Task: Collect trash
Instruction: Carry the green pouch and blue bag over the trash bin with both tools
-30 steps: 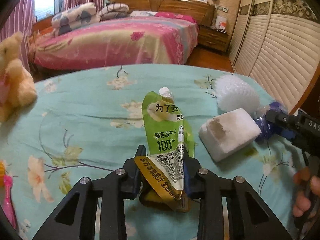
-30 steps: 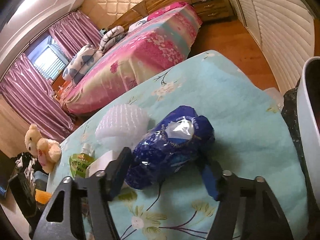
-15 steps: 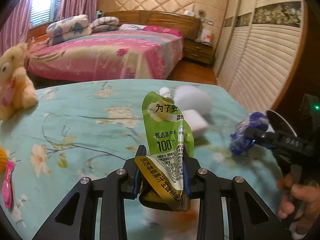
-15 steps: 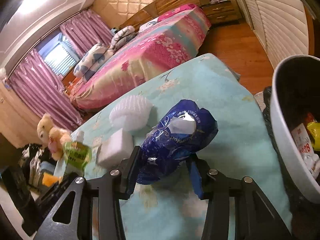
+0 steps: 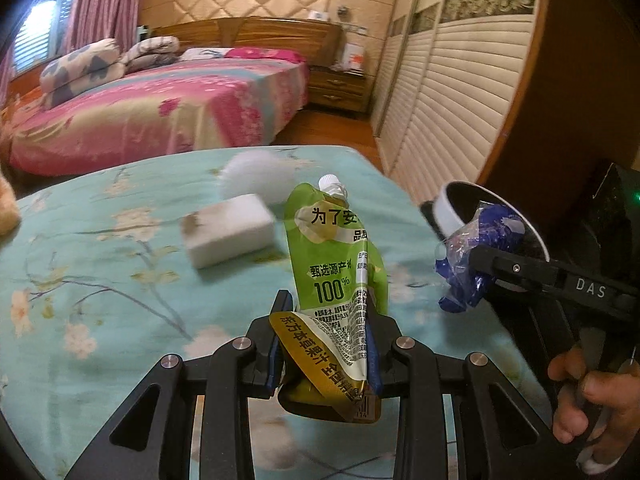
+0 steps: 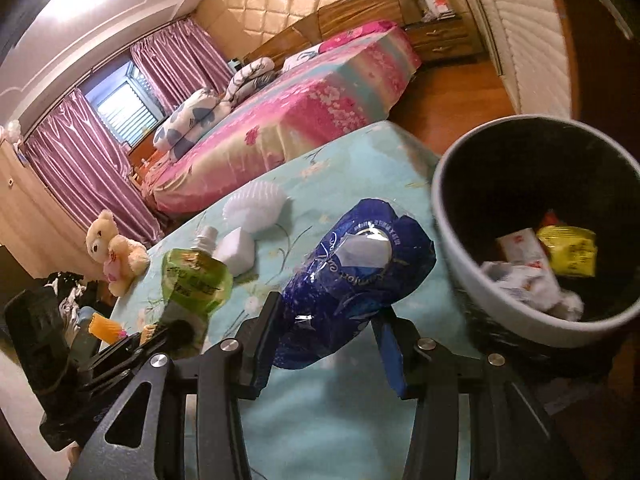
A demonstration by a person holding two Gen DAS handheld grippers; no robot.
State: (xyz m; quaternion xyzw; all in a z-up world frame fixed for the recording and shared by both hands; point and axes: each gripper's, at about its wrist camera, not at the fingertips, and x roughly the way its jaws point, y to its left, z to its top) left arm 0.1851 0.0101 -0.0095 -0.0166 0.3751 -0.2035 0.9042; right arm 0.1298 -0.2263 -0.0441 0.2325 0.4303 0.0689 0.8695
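My left gripper is shut on a green juice pouch with a white spout, held upright above the flowered table cover. In the right wrist view that pouch shows at the left. My right gripper is shut on a crumpled blue plastic wrapper, held just left of a round grey trash bin with several pieces of trash inside. From the left wrist view the wrapper hangs in front of the bin at the right.
A white foam block and a white foam net lie on the table. A teddy bear sits at the table's far left end. A pink bed and louvred wardrobe doors stand beyond. A hand holds the right gripper.
Both grippers have swung right toward the bin, each carrying its item. The right gripper's jaws have closed in on the blue wrapper. The bin's inside has come into the right wrist view.
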